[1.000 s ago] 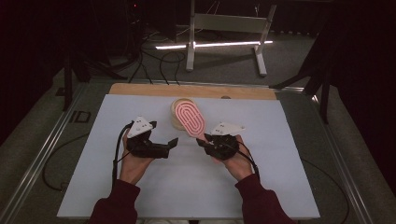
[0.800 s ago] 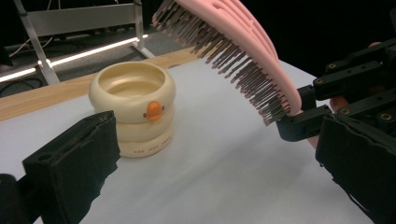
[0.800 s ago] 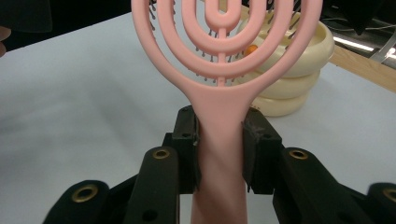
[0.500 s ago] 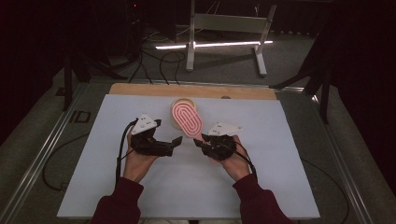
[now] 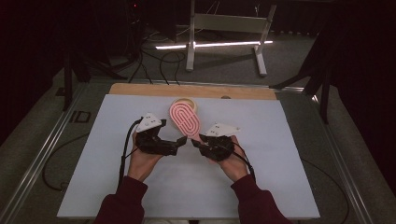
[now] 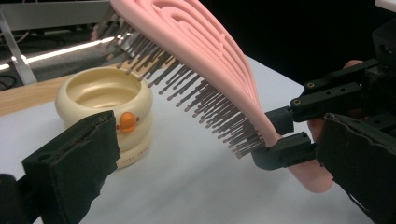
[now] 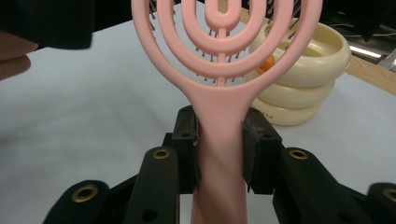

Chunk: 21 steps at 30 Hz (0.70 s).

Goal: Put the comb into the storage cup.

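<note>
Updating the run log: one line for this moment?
right gripper: shut on hairbrush handle | left gripper: open, empty | cup: beyond the hairbrush

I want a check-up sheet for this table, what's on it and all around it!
Surface: white sheet over a wooden board.
Job's things: pink hairbrush, tilted above a cream duck cup.
Clutter: nothing seen.
Grippers: right gripper shut on the brush handle; left gripper open, holding nothing.
Cables: black cable trails from the left gripper; more on the floor.
Surroundings: dark room, metal stand.
</note>
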{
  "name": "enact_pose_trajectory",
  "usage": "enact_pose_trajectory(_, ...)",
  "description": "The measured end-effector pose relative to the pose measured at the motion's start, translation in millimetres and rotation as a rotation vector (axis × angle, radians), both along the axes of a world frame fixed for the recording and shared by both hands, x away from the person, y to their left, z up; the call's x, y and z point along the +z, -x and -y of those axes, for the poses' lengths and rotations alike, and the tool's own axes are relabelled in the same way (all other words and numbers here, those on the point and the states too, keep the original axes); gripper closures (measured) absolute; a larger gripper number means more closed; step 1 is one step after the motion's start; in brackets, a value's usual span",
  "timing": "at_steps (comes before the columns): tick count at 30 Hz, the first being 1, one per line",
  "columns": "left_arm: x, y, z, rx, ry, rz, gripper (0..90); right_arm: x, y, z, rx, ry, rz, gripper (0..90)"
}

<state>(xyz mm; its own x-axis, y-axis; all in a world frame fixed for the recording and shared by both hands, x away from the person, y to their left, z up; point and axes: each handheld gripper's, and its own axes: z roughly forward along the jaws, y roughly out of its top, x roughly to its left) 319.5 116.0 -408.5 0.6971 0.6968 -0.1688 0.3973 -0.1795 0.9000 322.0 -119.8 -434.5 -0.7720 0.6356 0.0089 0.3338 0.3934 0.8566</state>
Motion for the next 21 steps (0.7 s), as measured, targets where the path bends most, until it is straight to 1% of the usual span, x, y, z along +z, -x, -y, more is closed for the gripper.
enact_pose_trajectory(3,-0.5,-1.2,2.3,-0.007,0.003,-0.015,0.3,0.5,1.1,-1.4,0.005,-0.007,0.001,69.7)
enact_pose_trajectory(9,0.2,-4.1,6.1,0.005,0.029,-0.039,0.5,0.6,2.7,-4.2,0.018,-0.005,0.007,69.7)
enact_pose_trajectory(11,-0.1,-5.2,7.3,0.011,0.027,-0.039,2.0,0.7,3.0,-4.7,0.020,-0.006,0.012,69.7)
enact_pose_trajectory(12,-0.5,-6.0,8.0,0.020,0.033,-0.042,2.9,1.0,3.3,-4.8,0.021,-0.006,0.012,69.7)
enact_pose_trajectory(14,-1.4,-7.3,9.2,0.021,0.050,-0.054,5.7,1.6,3.9,-5.5,0.024,-0.011,0.014,69.7)
enact_pose_trajectory(17,-1.9,-7.9,10.6,0.023,0.055,-0.058,10.8,2.1,4.6,-6.3,0.024,-0.013,0.014,69.7)
enact_pose_trajectory(18,-1.9,-7.9,10.6,0.023,0.055,-0.058,10.8,2.2,4.9,-6.6,0.027,-0.014,0.015,69.7)
enact_pose_trajectory(19,-2.4,-8.8,12.2,0.017,0.070,-0.072,10.8,2.2,4.9,-6.6,0.027,-0.014,0.015,69.7)
enact_pose_trajectory(20,-2.7,-9.5,12.2,0.008,0.077,-0.076,17.4,2.8,5.7,-7.3,0.036,-0.009,0.022,69.7)
enact_pose_trajectory(21,-3.0,-10.0,12.4,0.005,0.084,-0.080,20.4,3.0,6.3,-7.9,0.034,-0.012,0.019,69.7)
